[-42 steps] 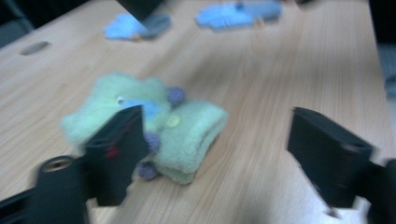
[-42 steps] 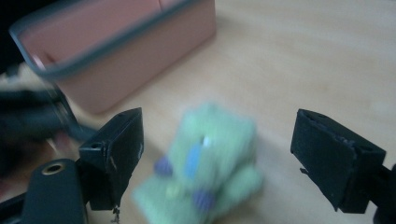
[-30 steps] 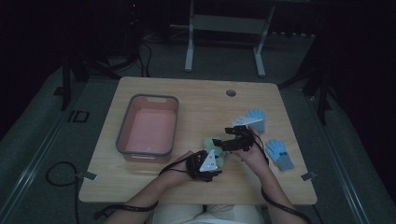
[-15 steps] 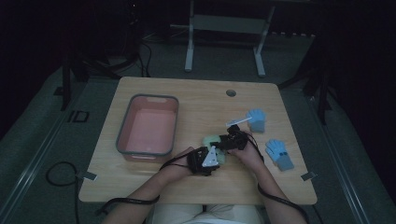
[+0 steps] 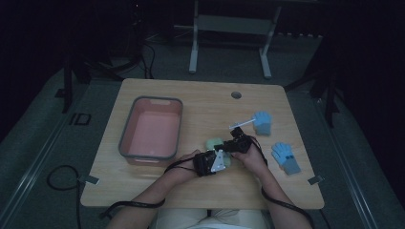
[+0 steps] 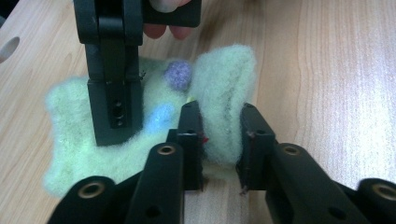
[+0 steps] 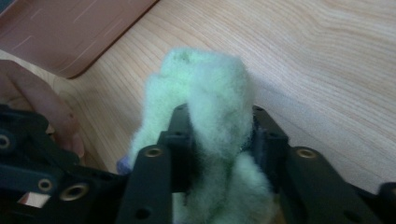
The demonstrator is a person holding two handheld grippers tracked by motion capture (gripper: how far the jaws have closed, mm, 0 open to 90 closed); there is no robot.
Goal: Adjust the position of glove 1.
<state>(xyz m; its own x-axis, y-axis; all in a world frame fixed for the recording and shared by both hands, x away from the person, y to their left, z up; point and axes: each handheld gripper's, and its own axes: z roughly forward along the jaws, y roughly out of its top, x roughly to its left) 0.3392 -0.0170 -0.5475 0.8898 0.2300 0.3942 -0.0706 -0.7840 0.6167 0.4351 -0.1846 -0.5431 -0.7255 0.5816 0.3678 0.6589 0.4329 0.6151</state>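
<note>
Both grippers, left gripper [image 6: 218, 140] and right gripper [image 7: 219, 135], having just been closing, now pinch the fuzzy pale-green woollen glove [image 6: 140, 121] at centre frame; next, a joint lift.

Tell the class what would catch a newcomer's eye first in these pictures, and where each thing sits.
First comes the fluffy pale green glove near the table's front middle, pinched on a fold by the left gripper and bunched up between the jaws of the right gripper; both pairs of jaws have just been closing on it. Left of the hands sits a pink tray, and two blue gloves lie to the right.
</note>
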